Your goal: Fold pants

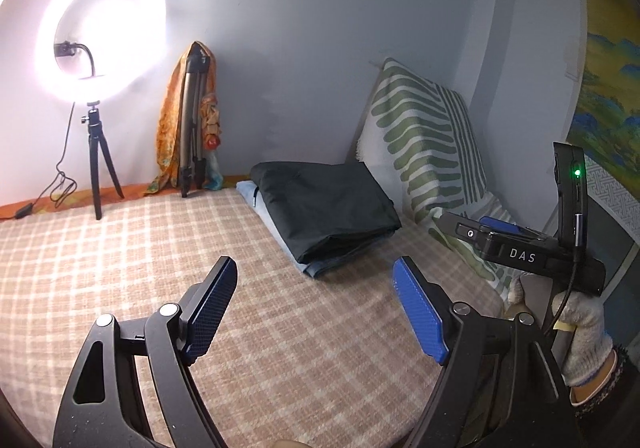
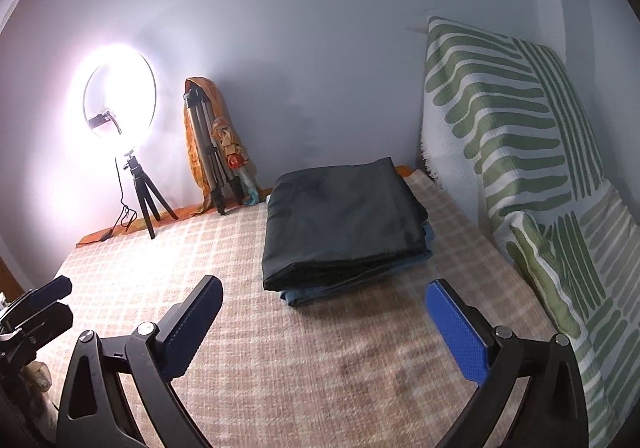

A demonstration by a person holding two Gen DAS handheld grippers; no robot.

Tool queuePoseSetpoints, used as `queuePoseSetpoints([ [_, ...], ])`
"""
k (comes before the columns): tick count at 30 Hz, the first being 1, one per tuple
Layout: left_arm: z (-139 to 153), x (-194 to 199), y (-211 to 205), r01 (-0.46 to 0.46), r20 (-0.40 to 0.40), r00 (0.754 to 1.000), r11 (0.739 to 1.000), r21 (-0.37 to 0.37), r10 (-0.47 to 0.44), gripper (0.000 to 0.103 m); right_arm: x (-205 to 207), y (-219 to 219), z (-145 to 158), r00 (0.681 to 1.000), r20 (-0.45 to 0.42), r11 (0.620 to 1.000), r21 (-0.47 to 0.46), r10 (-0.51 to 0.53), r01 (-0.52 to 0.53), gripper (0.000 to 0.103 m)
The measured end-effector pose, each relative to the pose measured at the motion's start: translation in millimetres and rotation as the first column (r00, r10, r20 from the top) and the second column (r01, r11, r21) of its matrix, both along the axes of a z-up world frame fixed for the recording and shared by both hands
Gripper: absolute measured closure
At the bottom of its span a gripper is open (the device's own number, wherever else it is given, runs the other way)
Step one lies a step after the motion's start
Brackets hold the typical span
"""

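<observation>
Folded black pants [image 1: 326, 209] lie on top of folded blue jeans [image 1: 316, 267] on the checked bed cover, toward the far right. The stack also shows in the right wrist view, black pants [image 2: 340, 219] over the jeans [image 2: 312, 294]. My left gripper [image 1: 314, 308] is open and empty, held above the cover a little short of the stack. My right gripper [image 2: 324, 320] is open and empty, just short of the stack's near edge. The right gripper's body [image 1: 528, 248] shows at the right of the left wrist view, held by a gloved hand [image 1: 584, 336].
A lit ring light on a small tripod [image 1: 98, 59] stands at the far left by the wall. A folded tripod draped with an orange cloth [image 1: 192, 119] leans against the wall. A green-striped cushion [image 2: 520, 135] stands along the right wall. The checked cover [image 2: 300, 368] spreads under both grippers.
</observation>
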State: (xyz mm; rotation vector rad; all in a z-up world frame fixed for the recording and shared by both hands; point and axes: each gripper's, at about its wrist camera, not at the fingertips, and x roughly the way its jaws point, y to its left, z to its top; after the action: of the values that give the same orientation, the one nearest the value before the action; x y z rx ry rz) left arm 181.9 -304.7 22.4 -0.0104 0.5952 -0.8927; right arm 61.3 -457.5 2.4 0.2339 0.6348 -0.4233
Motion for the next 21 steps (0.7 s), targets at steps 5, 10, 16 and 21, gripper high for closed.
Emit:
queuePoseSetpoints([
  [5,-7,-8,3,-0.022,0.013,1.0,0.999,0.03,0.021,0.019,-13,7,-5,0.999,0.028,1.0,0.016,-0.025,0.024,0.0],
  [10,-9,-13,7,-0.072,0.066,0.995,0.997,0.037,0.069,0.018,-16,9,-14,0.999,0.026,0.999,0.039,-0.032,0.031,0.0],
  [16,-12,-15,10,-0.085,0.068,0.994,0.995,0.049,0.081,0.017,-16,10,-23,0.998,0.032,0.997,0.059,-0.048,0.046,0.0],
  [21,-23,-13,12,-0.105,0.061,0.993,0.992,0.066,0.101,0.008,-12,15,-35,0.999,0.013,0.998,0.048,-0.049,0.048,0.0],
])
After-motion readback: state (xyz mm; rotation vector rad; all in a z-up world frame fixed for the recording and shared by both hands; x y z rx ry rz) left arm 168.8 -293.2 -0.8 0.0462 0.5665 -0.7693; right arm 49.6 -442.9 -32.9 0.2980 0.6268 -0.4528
